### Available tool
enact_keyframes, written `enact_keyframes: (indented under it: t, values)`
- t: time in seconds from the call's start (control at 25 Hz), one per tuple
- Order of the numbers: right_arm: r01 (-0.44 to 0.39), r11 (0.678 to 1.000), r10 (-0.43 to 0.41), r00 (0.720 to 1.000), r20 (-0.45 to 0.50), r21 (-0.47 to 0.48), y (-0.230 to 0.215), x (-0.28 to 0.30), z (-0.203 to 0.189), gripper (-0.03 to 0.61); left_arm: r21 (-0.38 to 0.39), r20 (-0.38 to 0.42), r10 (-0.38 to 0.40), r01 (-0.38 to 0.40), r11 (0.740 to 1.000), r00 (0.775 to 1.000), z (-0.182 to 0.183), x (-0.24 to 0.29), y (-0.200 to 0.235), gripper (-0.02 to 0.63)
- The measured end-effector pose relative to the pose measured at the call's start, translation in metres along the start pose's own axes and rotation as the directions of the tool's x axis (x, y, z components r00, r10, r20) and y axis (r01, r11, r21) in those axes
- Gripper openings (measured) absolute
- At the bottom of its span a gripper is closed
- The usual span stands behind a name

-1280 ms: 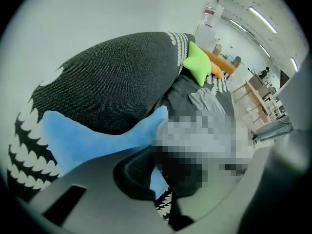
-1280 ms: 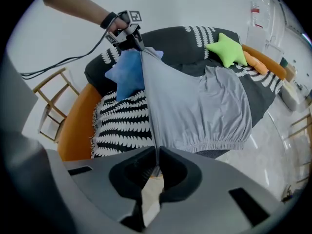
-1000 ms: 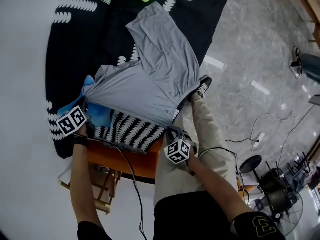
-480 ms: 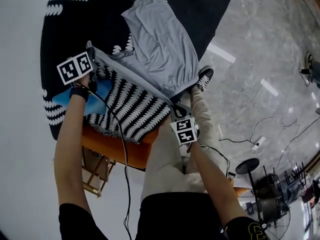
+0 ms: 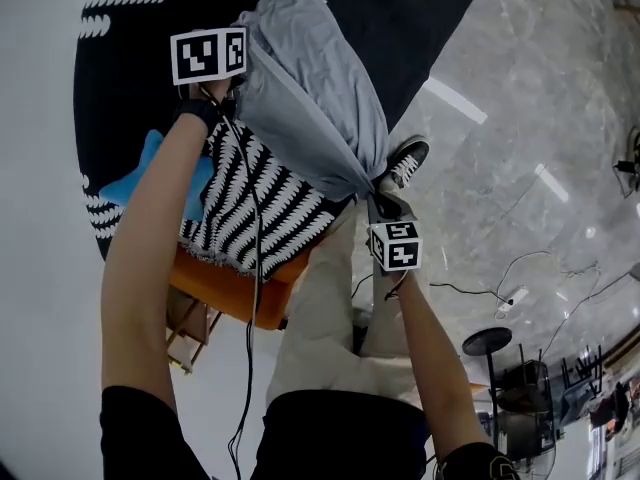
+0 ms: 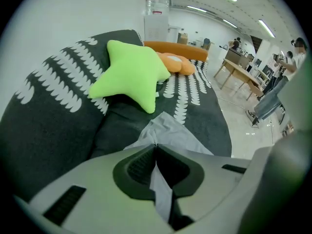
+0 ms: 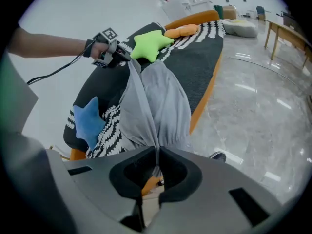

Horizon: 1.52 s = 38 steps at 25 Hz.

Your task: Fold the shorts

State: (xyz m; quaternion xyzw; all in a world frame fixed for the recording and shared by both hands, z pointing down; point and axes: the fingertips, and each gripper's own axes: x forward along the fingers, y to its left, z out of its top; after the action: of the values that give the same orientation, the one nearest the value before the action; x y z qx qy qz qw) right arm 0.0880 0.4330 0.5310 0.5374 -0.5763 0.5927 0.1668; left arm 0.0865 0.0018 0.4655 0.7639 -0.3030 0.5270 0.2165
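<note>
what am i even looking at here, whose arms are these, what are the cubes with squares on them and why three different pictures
No robot here: a person holds a hand tool ending in a two-fingered claw in each hand, and the marked cubes are part of those tools. The head view comes from a camera on the person's head, looking down. The other two views come from a camera riding on each claw, looking along it. The left claw and the right claw are each shut on the grey shorts, which hang stretched between them over a black-and-white patterned cover. On that cover lie a blue star cushion and a green star cushion.
</note>
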Motion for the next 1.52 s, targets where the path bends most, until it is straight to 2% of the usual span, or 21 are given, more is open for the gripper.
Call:
enact_keyframes:
  t: [0.08,0.32,0.48,0.68,0.8,0.88,0.92,0.96,1.0,1.08,1.12,1.2,1.36,1.44,1.52]
  values:
    - [-0.005,1.000,0.005,1.000,-0.009,0.021,-0.020,0.003,0.010,0.040,0.015,-0.009,-0.003,0.003,1.000,1.000,0.021,0.020,-0.018,0.020]
    - [0.017,0.996,-0.016,1.000,-0.014,0.093,-0.063,0.021,0.016,0.041,0.084,-0.043,-0.015,0.018,0.996,0.999,0.050,0.084,-0.064,0.020]
    - [0.014,0.993,-0.010,0.999,-0.037,0.121,-0.086,0.028,0.018,0.040,0.094,-0.063,0.018,-0.012,0.996,0.998,0.052,0.105,-0.075,0.020]
    - [0.028,0.982,-0.018,0.998,-0.056,0.189,-0.106,0.042,0.014,0.041,0.097,-0.064,-0.001,0.007,0.995,0.998,0.060,0.136,-0.100,0.018]
    - [0.035,0.982,-0.023,0.998,-0.066,0.185,-0.108,0.046,0.011,0.041,0.079,-0.065,0.005,0.000,0.997,0.998,0.056,0.146,-0.102,0.019]
    - [0.038,0.986,-0.027,0.997,-0.070,0.163,-0.105,0.047,0.012,0.041,0.055,-0.022,-0.026,0.027,0.998,0.999,0.060,0.145,-0.103,0.025]
    - [0.046,0.989,-0.036,0.997,-0.073,0.139,-0.105,0.048,0.015,0.044,0.036,0.024,-0.062,0.061,0.997,0.998,0.066,0.142,-0.107,0.064]
    - [0.060,0.992,-0.051,0.996,-0.077,0.110,-0.107,0.049,0.017,0.052,0.020,0.069,-0.102,0.101,0.995,0.992,0.073,0.140,-0.111,0.143]
    - [0.072,0.994,-0.066,0.995,-0.080,0.082,-0.109,0.050,0.020,0.078,0.015,0.097,-0.133,0.132,0.991,0.986,0.079,0.138,-0.115,0.203]
    - [0.087,0.994,-0.082,0.993,-0.090,0.059,-0.109,0.051,0.019,0.168,0.029,0.111,-0.146,0.144,0.989,0.983,0.081,0.133,-0.118,0.236]
    - [0.092,0.994,-0.086,0.992,-0.095,0.063,-0.108,0.050,0.016,0.193,0.033,0.120,-0.141,0.138,0.990,0.983,0.081,0.129,-0.115,0.238]
    - [0.110,0.989,-0.102,0.991,-0.090,0.096,-0.111,0.043,0.011,0.201,0.004,0.171,-0.129,0.130,0.992,0.977,0.086,0.115,-0.106,0.242]
    - [0.173,0.972,-0.167,0.985,-0.050,0.161,-0.140,0.018,0.009,0.201,-0.098,0.349,-0.069,0.109,0.989,0.935,0.100,0.067,-0.061,0.247]
    - [0.210,0.965,-0.205,0.978,-0.048,0.159,-0.146,0.002,0.009,0.193,-0.158,0.376,-0.026,0.091,0.983,0.926,0.084,0.041,-0.025,0.245]
    - [0.231,0.964,-0.227,0.973,-0.046,0.127,-0.142,-0.015,0.014,0.190,-0.213,0.354,0.003,0.078,0.974,0.935,0.051,0.018,0.009,0.242]
